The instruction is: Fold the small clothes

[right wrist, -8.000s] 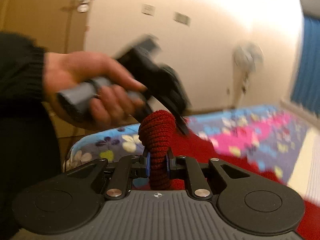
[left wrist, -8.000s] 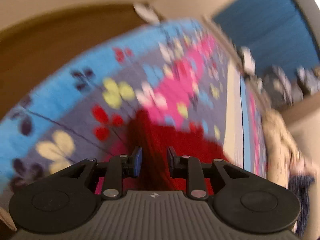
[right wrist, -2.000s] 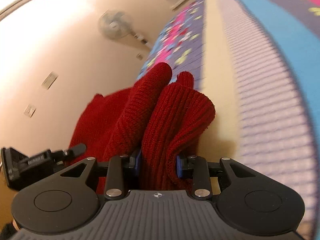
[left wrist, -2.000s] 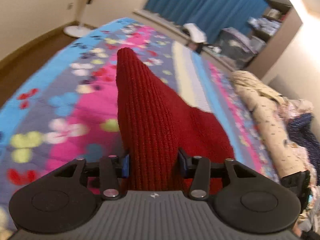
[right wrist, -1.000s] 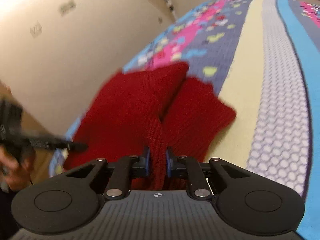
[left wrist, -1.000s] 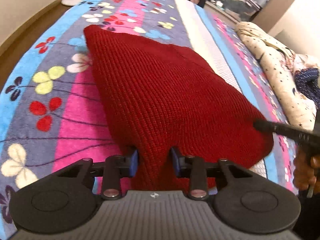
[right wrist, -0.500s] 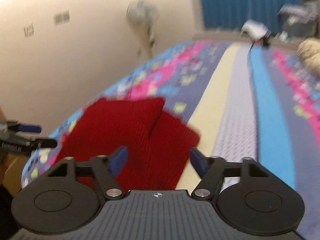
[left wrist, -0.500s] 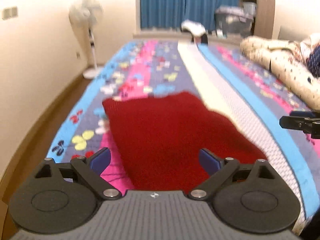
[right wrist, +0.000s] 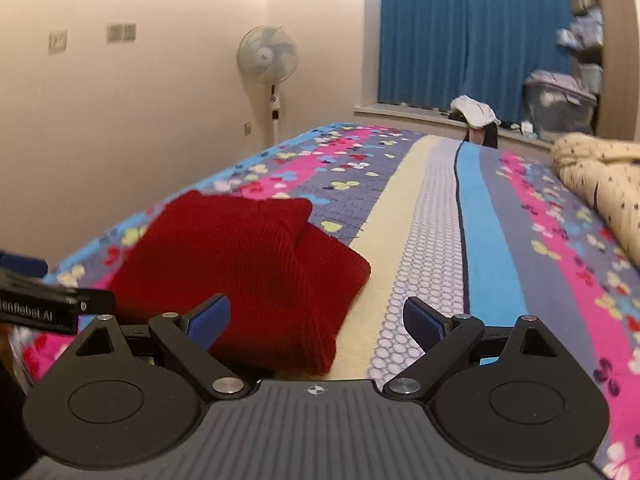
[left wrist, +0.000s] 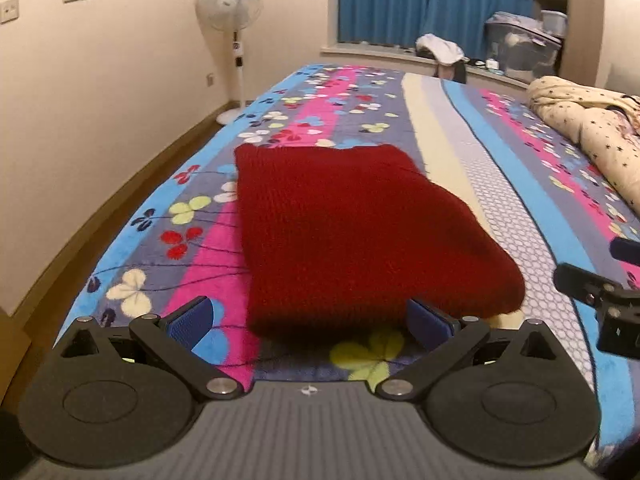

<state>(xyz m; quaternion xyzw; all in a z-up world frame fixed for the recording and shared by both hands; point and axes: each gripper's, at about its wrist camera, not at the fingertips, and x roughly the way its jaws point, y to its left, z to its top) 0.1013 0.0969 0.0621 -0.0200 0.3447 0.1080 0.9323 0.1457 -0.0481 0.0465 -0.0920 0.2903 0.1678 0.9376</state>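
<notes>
A red knit garment [left wrist: 352, 232] lies folded on the flowered bed blanket [left wrist: 500, 184], its near edge just beyond my left gripper [left wrist: 308, 316]. That gripper's jaws are opening wide, and the pads touch nothing. In the right wrist view the same red knit [right wrist: 240, 256] lies ahead and to the left. My right gripper [right wrist: 316, 314] is also opening, with only blanket [right wrist: 480, 240] and the garment's corner seen between its fingers. Each gripper shows at the edge of the other's view: the right gripper [left wrist: 600, 296] and the left gripper [right wrist: 40, 304].
A standing fan [left wrist: 230, 4] is by the wall past the bed's left edge, where the floor drops away. Cream dotted bedding [left wrist: 592, 128] is piled at the right. Clothes and storage boxes [right wrist: 560, 108] sit by the blue curtain.
Both grippers were shut on the red knit a second ago. They have let go, opened wide and drawn back and tilted up; the garment now lies flat on the bed.
</notes>
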